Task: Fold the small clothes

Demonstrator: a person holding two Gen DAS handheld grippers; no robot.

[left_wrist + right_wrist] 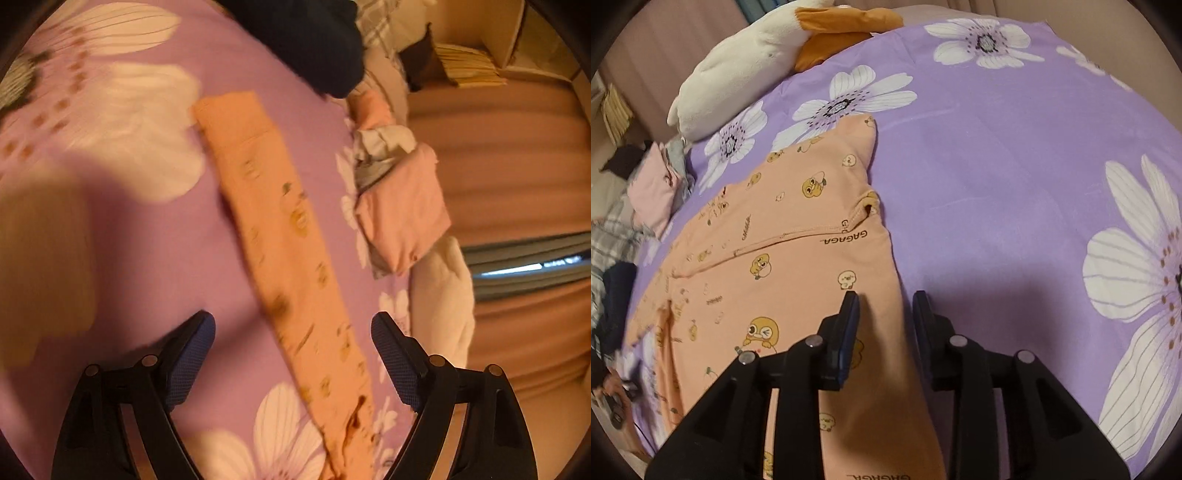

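Bedsheet (pixel 997 166): purple with white flowers, fills both views; no writing.
Garment (pixel 798 258): peach, duck print, centre-left of the right wrist view; "GAGAGA" printed upside down, repeated at the bottom edge, cut off.
Left view: garment motion-blurred, print unreadable.
Folded pile (pixel 402 206): pink, right of centre, details unclear.
Left gripper (pixel 293 334): jaws wide apart, empty.
Right gripper (pixel 886 306): jaws slightly apart over the garment's edge, not clamping.
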